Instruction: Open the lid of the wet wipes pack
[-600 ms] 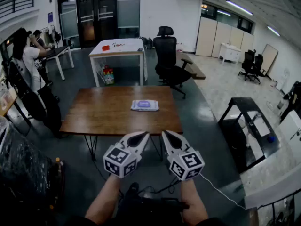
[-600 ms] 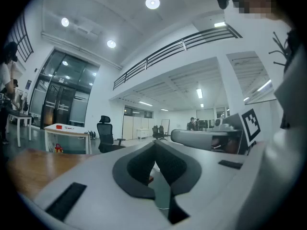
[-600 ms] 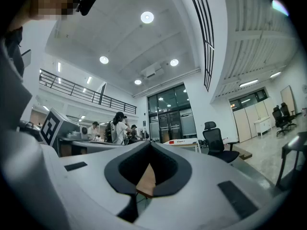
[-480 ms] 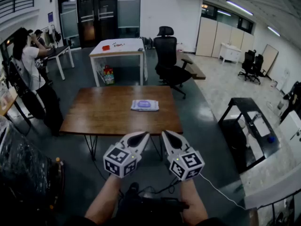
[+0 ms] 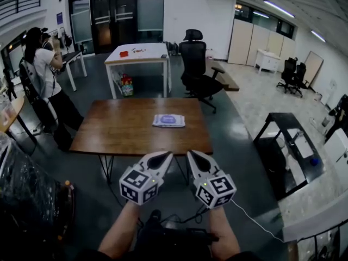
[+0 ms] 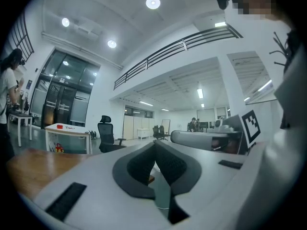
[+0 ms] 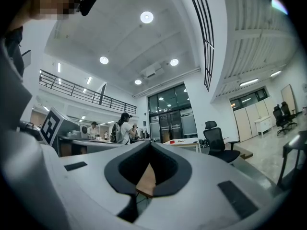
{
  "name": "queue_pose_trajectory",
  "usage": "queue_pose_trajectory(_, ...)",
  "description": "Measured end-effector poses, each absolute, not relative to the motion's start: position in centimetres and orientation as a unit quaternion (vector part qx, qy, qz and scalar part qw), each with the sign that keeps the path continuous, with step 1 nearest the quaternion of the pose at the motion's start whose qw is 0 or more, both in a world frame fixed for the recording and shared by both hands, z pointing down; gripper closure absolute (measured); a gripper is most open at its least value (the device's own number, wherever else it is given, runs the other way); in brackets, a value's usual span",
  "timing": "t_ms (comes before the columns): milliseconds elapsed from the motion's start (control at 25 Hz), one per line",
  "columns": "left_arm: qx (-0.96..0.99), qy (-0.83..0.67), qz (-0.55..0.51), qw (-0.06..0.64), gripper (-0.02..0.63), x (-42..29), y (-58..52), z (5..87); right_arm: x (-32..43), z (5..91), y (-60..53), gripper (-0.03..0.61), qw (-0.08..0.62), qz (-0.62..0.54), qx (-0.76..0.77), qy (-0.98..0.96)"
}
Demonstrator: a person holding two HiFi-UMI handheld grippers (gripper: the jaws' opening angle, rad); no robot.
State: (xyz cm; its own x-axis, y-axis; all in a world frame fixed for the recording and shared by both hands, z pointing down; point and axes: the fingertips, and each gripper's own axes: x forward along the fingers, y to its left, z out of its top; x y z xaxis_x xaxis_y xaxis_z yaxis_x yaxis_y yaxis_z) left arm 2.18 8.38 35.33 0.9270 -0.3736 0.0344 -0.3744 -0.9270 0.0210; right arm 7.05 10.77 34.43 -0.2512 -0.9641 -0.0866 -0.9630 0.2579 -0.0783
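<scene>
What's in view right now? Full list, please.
wipes pack: 1, white with purple lid, far half of the brown table
table: 1, brown wood, ahead of both grippers
white table: 1, white, behind the brown table
office chair: 1, black, right of the white table
low table: 1, black, on the right
person: 1, white top, standing far left
left gripper: 1, grey with black pads, short of the table, jaws together, empty
right gripper: 1, same colours, beside the left, jaws together, empty
</scene>
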Motion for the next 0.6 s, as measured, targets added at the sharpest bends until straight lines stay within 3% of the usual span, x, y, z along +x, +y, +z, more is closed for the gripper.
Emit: queue_pose_trajectory(600,0.981,-0.192,0.022,0.030,0.618,2.1,2.2,36.5,7.2,35.4,4.8,0.568,0.045,-0.013,-0.618,0.785)
